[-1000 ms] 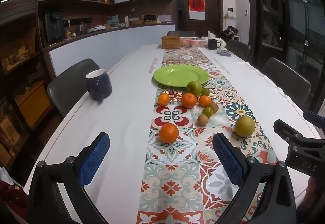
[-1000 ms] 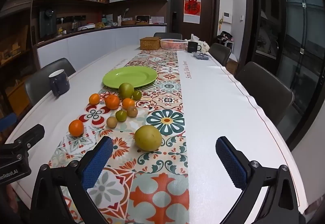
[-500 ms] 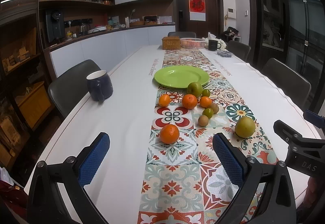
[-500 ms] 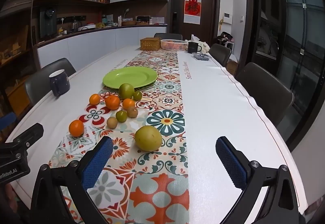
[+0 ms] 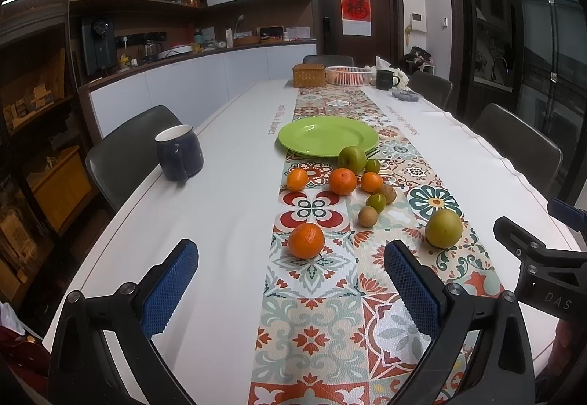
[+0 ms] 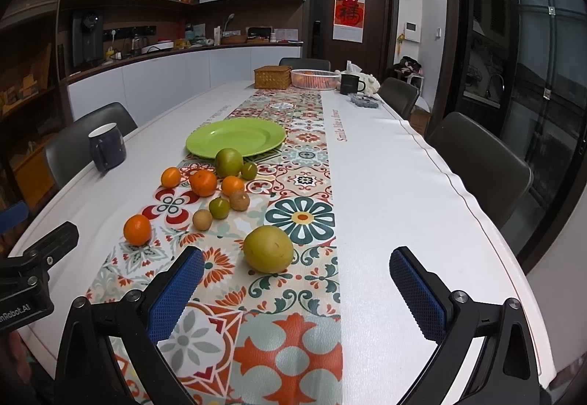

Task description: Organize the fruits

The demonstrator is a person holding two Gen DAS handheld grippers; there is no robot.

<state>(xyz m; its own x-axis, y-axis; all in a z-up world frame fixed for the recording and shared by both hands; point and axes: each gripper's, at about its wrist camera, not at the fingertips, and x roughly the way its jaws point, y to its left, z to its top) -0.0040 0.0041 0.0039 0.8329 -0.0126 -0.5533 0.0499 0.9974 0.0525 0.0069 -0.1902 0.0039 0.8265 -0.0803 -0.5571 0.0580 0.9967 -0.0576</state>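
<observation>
Several fruits lie loose on a patterned runner (image 5: 312,313): a near orange (image 5: 306,240) (image 6: 137,229), a large yellow-green pear (image 5: 443,228) (image 6: 268,249), a green apple (image 5: 352,159) (image 6: 228,162), more oranges, small green and brown fruits. An empty green plate (image 5: 327,136) (image 6: 236,137) sits beyond them. My left gripper (image 5: 290,280) is open and empty, just short of the near orange. My right gripper (image 6: 296,289) is open and empty, just short of the pear.
A dark blue mug (image 5: 179,157) stands at the table's left. A wicker box (image 5: 309,75), a pink basket (image 5: 347,75) and a black mug (image 5: 385,79) stand at the far end. Chairs line both sides. The table's near edge is below the grippers.
Both grippers have stayed almost still, open. The left view has risen very slightly. No fruit has moved.
</observation>
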